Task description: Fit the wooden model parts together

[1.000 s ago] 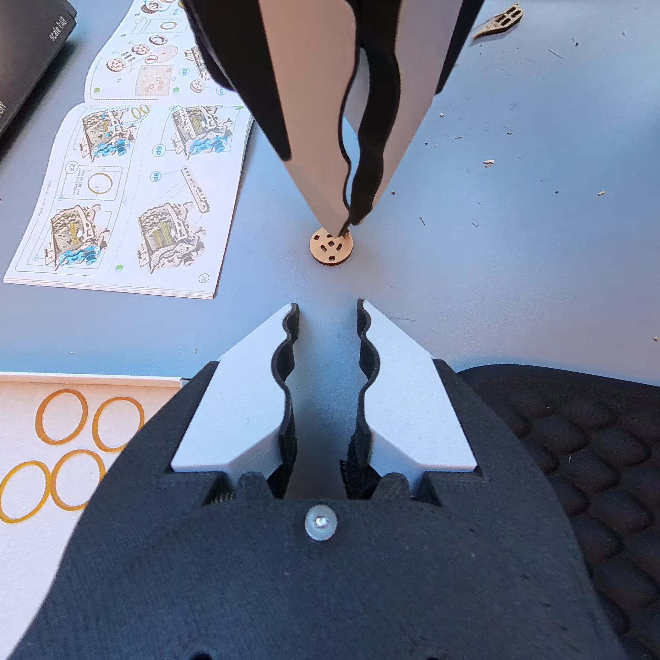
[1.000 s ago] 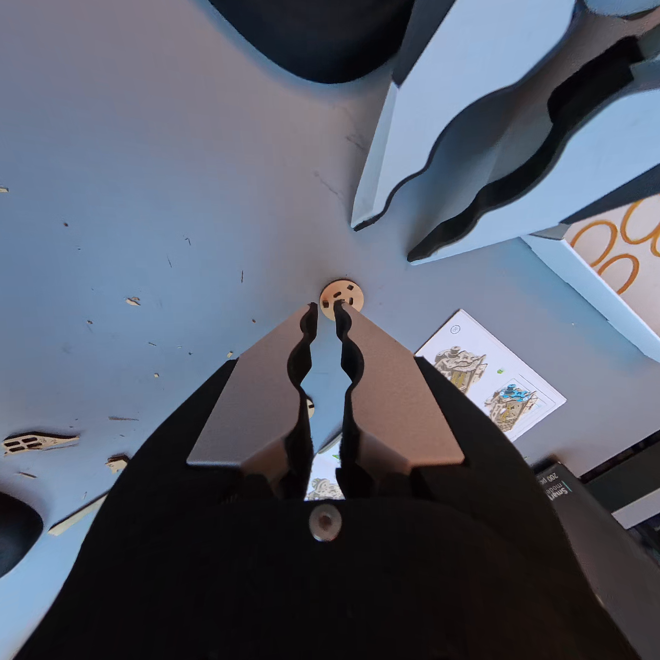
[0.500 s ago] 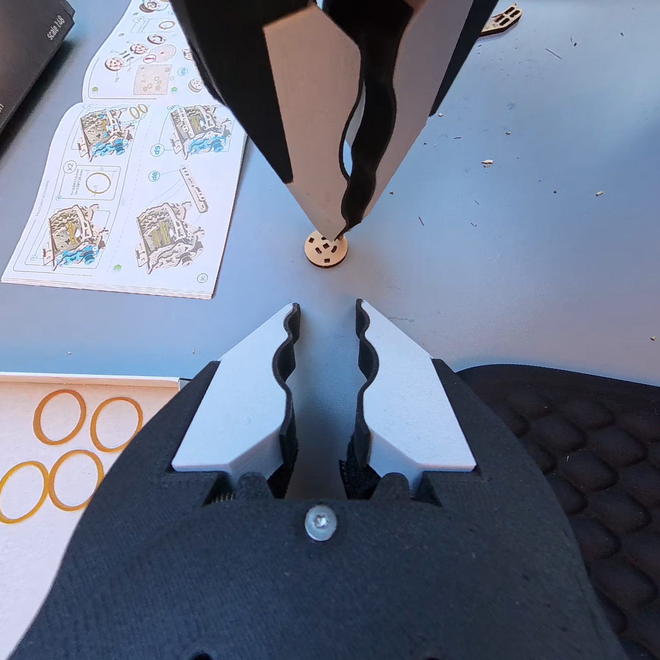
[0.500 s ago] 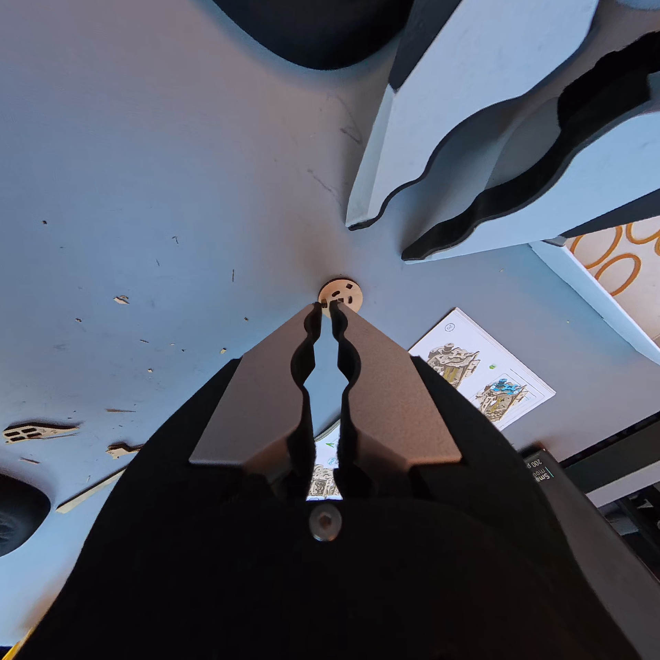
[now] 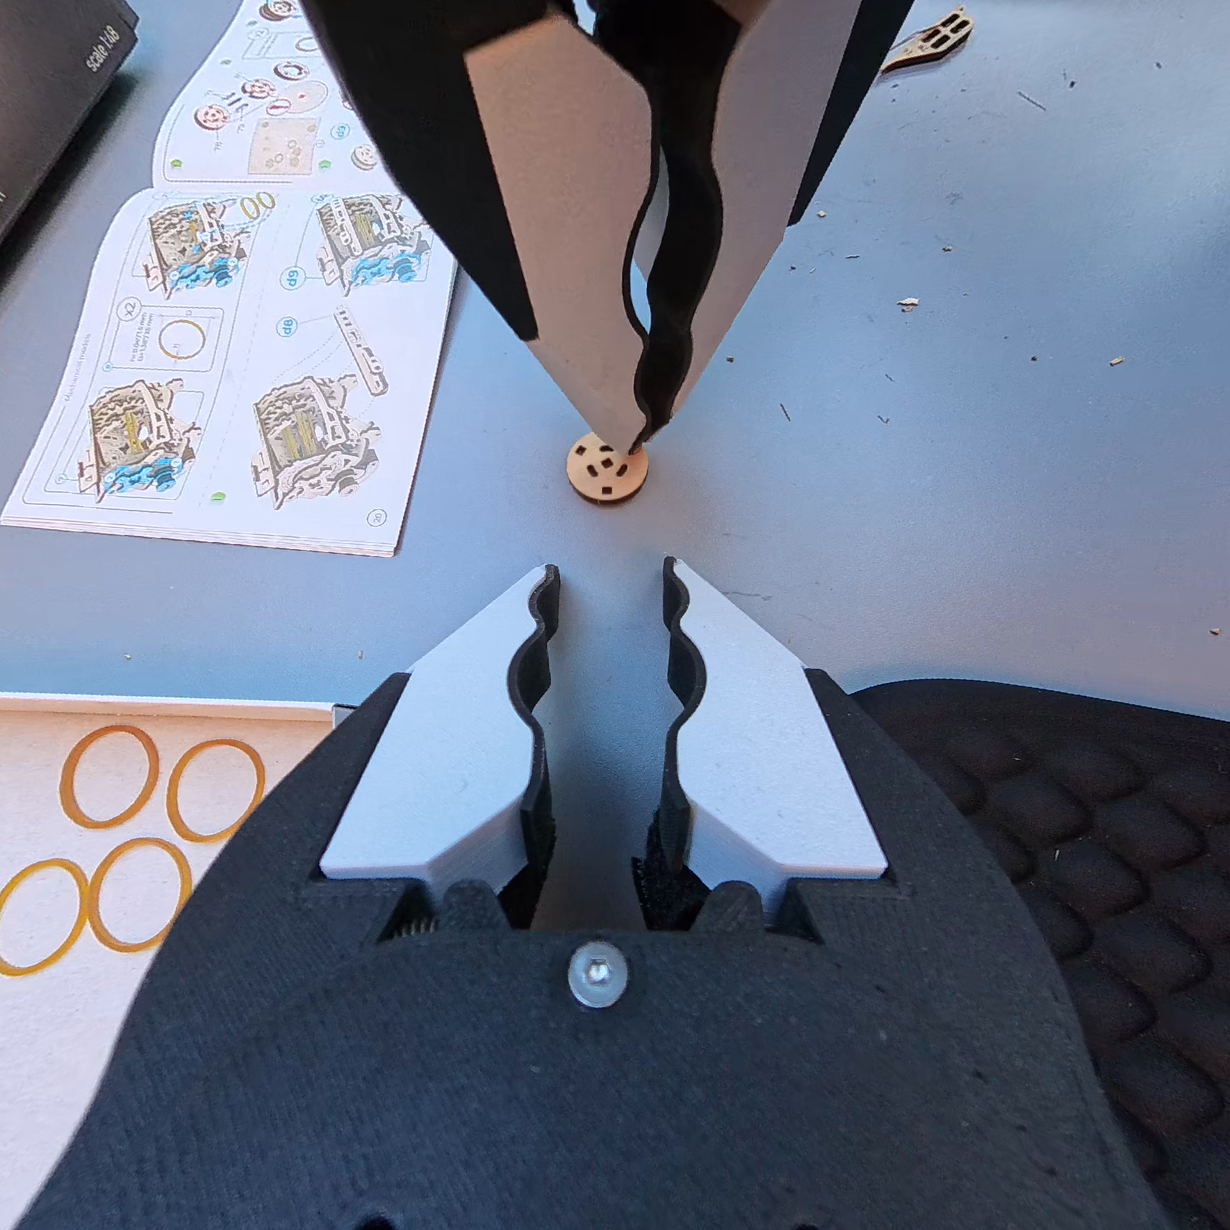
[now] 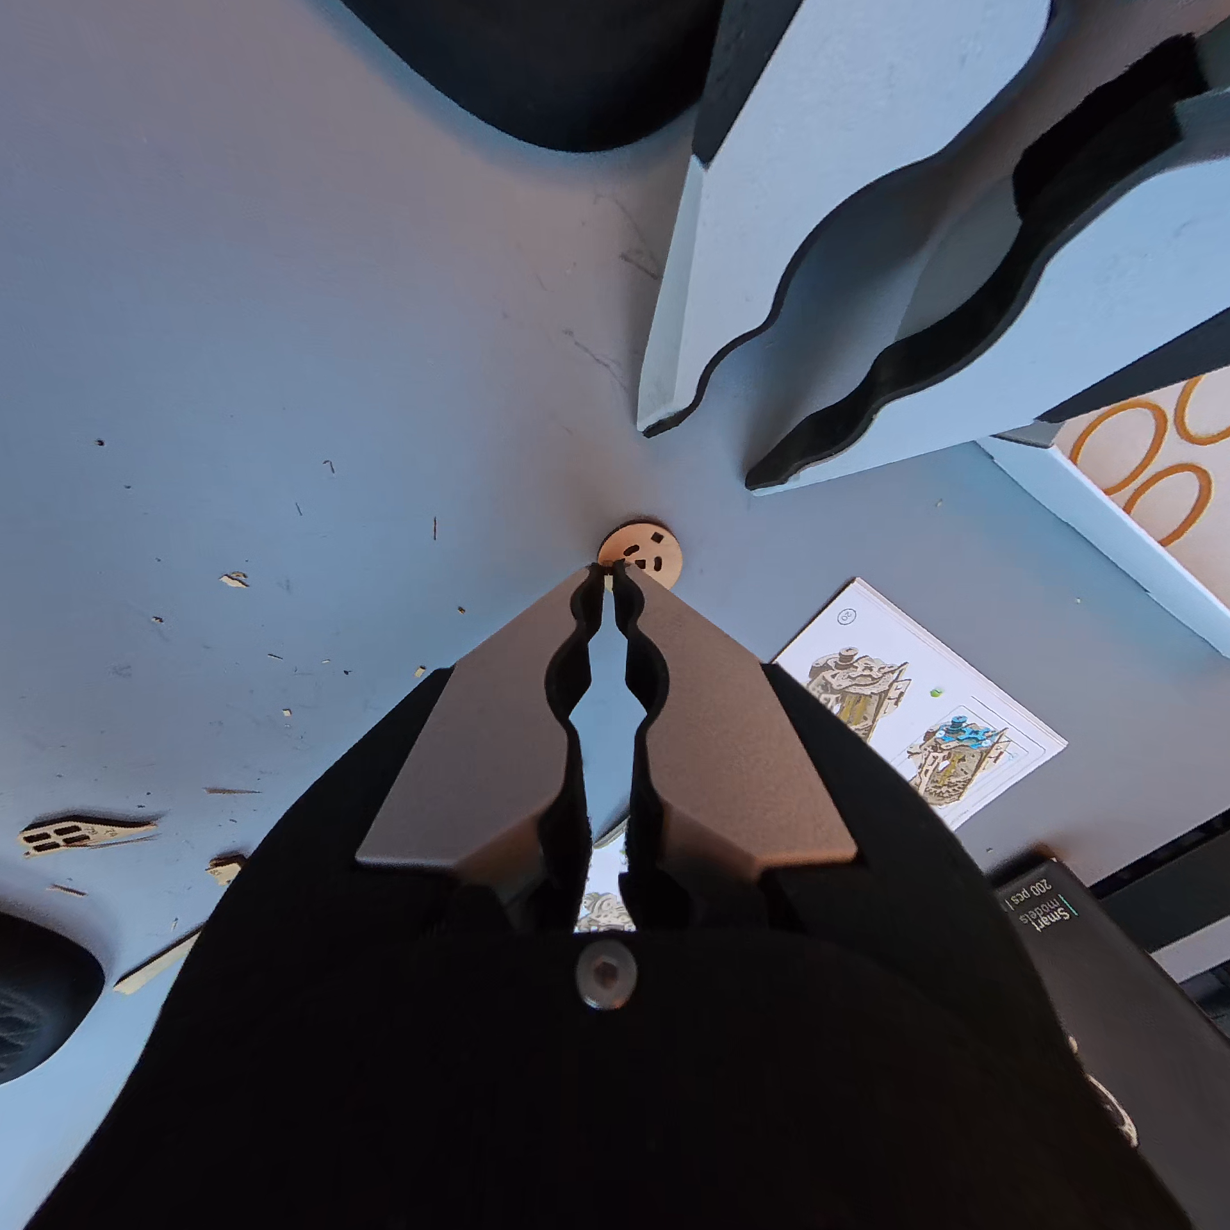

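Right jaws are nearly together, pinching a tiny pale wooden peg at their very tips; left jaws stand apart with nothing between them. My right gripper (image 6: 610, 566) has its tips down on the near rim of the round wooden disc (image 6: 642, 552), which lies flat on the grey bench, out in the open middle and well away from any edge I can see. My left gripper (image 5: 611, 566) hovers just short of the same disc (image 5: 607, 469), not touching it.

I judge I am seating the peg into one of the disc's slots. The disc is loose and light, so a slanted push could skate it across the bench, or tip its far side up. The peg is held only by the tips; it could twist or pop out if it meets the slot crooked. My left gripper is not pinning anything, so nothing steadies the disc.

Counts: one disc, with about five small cutouts. One instruction booklet (image 5: 219, 346) lies open toward the left side of the bench. Four orange rubber bands (image 5: 110, 775) sit on a pale card at the near left. One black padded mat (image 5: 1091, 865) lies at the near right. One flat slotted wooden offcut (image 5: 935, 36) lies far off, with scattered wood chips.
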